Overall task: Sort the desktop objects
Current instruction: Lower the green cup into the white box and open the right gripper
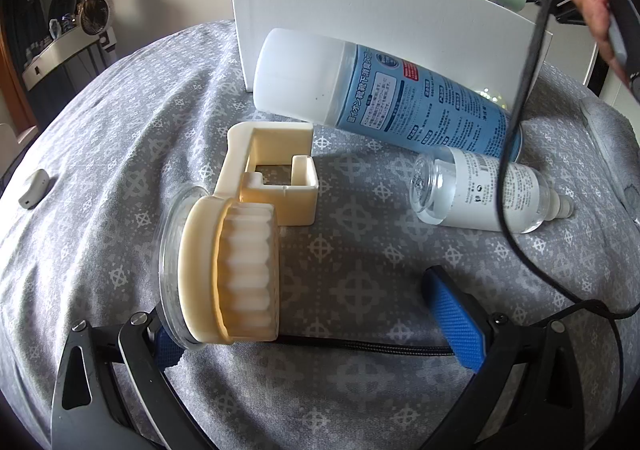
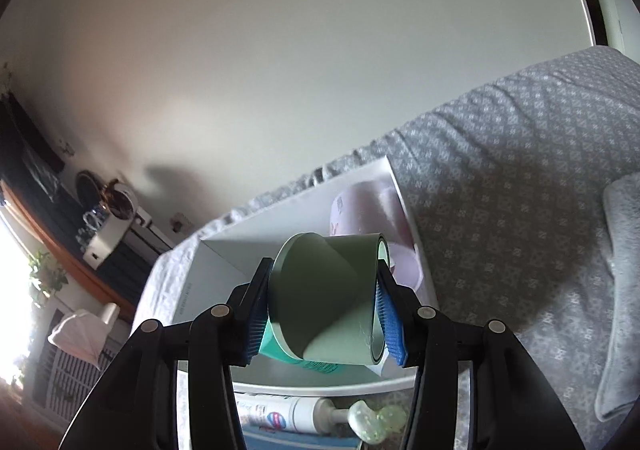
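- The grey patterned cloth (image 1: 352, 258) covers the whole work surface, and its soft weave likely keeps the round things lying on it from rolling; a folded grey fabric (image 2: 624, 290) sits at its right edge.
- A pale wall (image 2: 280, 49) fills the background, with a dark shelf of small clutter (image 2: 96, 217) low at the left and bright daylight beyond it.
- The white box (image 1: 360, 9) stands open-topped at the far side of the cloth; judging by the pink item (image 2: 372, 209) already inside, it serves as the sorting bin.
- The blue-labelled spray can (image 1: 392, 89) lies on its side, leaning against the box wall, probably still waiting to be sorted.
- The cream plastic holder (image 1: 276, 169) lies flat near the middle, its round ridged end (image 1: 240, 270) just beside the left finger.
- The small clear bottle (image 1: 480, 189) lies on its side touching the can's lower end.
- The right gripper (image 2: 322, 302) has its blue pads pressed on the sage-green cup (image 2: 328, 290), held tilted above the box, seemingly poised to drop it in.
- The left gripper (image 1: 316, 314) hovers low over the cloth with its fingers spread wide and nothing between them, likely ready for the next item.
- A small white gadget (image 1: 34, 187) lies apart at the far left.
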`<act>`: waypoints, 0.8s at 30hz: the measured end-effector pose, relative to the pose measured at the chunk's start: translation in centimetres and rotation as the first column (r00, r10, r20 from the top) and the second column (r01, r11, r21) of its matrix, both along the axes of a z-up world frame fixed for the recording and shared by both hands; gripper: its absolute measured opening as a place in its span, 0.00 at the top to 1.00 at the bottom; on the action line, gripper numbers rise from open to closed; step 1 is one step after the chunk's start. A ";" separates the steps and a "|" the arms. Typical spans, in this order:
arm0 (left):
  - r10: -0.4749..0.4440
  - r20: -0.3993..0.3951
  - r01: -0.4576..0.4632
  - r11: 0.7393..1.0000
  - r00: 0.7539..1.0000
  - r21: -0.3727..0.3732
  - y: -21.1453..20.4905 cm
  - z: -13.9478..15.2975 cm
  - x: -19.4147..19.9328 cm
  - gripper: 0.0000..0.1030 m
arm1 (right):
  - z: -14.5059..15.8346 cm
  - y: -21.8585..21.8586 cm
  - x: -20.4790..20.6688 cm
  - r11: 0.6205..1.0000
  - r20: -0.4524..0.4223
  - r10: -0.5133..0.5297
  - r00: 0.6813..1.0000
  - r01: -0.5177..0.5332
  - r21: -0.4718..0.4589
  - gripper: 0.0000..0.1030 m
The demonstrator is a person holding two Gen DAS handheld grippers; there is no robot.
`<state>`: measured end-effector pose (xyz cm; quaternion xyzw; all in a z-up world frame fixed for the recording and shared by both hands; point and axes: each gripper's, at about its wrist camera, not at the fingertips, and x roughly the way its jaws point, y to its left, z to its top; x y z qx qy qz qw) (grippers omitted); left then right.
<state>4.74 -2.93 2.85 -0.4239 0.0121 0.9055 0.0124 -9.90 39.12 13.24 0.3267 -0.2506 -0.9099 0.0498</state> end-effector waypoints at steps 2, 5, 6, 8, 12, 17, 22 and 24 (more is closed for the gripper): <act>0.000 0.000 0.000 1.000 1.000 0.000 0.0 0.0 0.0 0.00 | -1.0 -0.8 -0.3 1.000 0.024 0.012 1.000 -0.013 0.024 0.55; 0.000 0.000 0.000 1.000 1.000 0.000 -0.1 0.0 0.1 0.00 | -2.0 -1.5 -0.1 0.998 0.065 0.027 0.998 -0.031 0.050 0.55; 0.000 0.000 0.000 1.000 1.000 0.000 -0.1 0.0 0.1 0.00 | -2.2 -1.5 0.1 0.998 0.080 0.030 0.996 -0.034 0.052 0.55; 0.000 0.000 0.000 1.000 1.000 0.000 0.0 0.0 0.0 0.00 | -2.2 -1.4 0.8 0.997 0.088 0.025 0.996 -0.031 0.068 0.50; 0.000 0.000 0.000 1.000 1.000 0.000 0.0 0.0 0.1 0.00 | -1.0 -0.8 3.7 0.992 0.038 0.023 0.999 -0.028 0.124 0.26; 0.000 0.000 0.000 1.000 1.000 0.000 0.0 0.0 0.1 0.00 | -0.6 -0.3 8.0 0.971 0.036 0.079 0.996 -0.085 0.222 0.23; 0.000 0.000 0.000 1.000 1.000 0.000 -0.1 0.0 0.1 0.00 | -3.3 1.9 11.9 0.955 0.122 0.044 0.992 -0.077 0.286 0.23; 0.000 0.000 0.000 1.000 1.000 0.000 -0.1 0.0 0.1 0.00 | -5.1 2.9 13.0 0.950 0.163 -0.013 0.987 -0.039 0.310 0.23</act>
